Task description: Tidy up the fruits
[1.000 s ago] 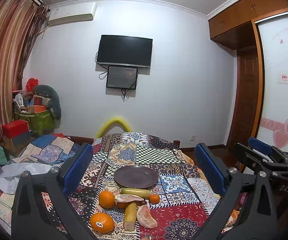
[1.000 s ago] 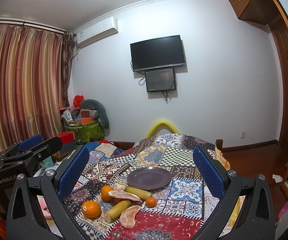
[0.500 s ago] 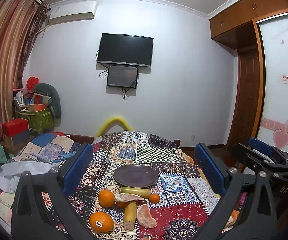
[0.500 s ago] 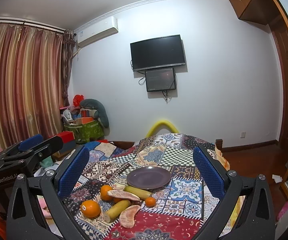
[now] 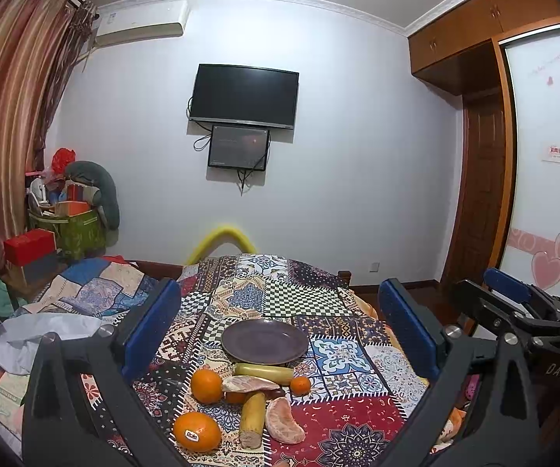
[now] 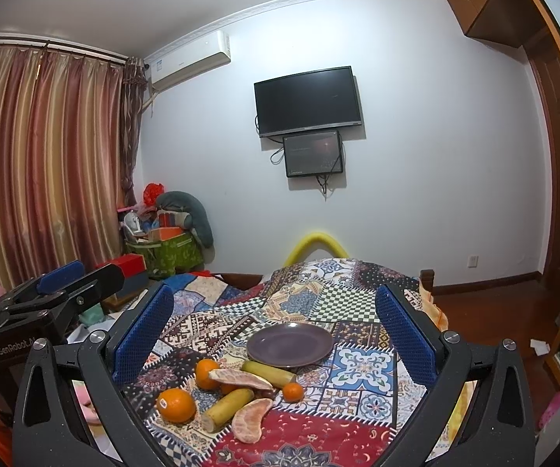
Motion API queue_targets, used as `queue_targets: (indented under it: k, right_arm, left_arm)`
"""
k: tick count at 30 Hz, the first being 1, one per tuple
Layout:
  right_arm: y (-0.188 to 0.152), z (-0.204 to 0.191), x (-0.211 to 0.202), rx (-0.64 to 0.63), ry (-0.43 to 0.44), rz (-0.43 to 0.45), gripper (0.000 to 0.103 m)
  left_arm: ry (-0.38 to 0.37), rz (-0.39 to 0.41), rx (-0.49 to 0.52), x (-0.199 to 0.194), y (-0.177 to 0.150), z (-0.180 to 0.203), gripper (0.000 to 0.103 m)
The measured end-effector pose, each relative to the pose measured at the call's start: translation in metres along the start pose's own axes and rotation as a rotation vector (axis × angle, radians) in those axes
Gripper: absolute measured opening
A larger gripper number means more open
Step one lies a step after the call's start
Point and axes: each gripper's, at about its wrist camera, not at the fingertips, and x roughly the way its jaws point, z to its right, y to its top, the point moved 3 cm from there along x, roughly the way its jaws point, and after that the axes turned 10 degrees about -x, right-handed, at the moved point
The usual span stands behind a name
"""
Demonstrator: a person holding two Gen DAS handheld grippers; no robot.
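— What are your tools doing?
— I'm holding my left tool (image 5: pixel 280 327) and right tool (image 6: pixel 276 323) spread wide, gripping nothing.
— And the fruit?
— Oranges, bananas and peeled segments (image 5: pixel 284 420) are lying on the patchwork-covered counter (image 5: pixel 358 420), just before the round purple plate (image 5: pixel 265 341)

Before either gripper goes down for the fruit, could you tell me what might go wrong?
1. The fruit lies packed together: a peeled segment rests across a small orange and a banana piece, so lifting one may shift the others.
2. The sticker orange is round and on a soft quilt; a nudge could roll it away.
3. The plate sits on wrinkled cloth and may tilt.
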Motion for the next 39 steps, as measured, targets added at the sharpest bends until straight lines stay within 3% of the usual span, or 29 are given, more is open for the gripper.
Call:
queue_targets:
  k: [16, 23, 33, 39]
  right_arm:
    - [0.0, -0.002, 0.002, -0.004, 0.007, -0.007, 0.103]
    - [-0.01, -0.002, 0.017, -0.008, 0.008, -0.055, 0.103]
    - [-0.048, -0.007, 0.063, 0.003, 0.052, -0.222, 0.103]
    - [-0.076, -0.016, 0.092, -0.028, 0.071, -0.346, 0.103]
  left_arm:
    - [0.0, -0.003, -0.002, 0.003, 0.0, 0.0, 0.103]
    - [0.032, -0.02, 0.002, 0.013, -0.005, -0.012, 0.103]
    - [0.142, -0.138, -0.018, 0.05, -0.033, -0.062, 0.102]
    - [0.189, -0.286, -0.055, 0.079, -0.062, -0.097, 0.089]
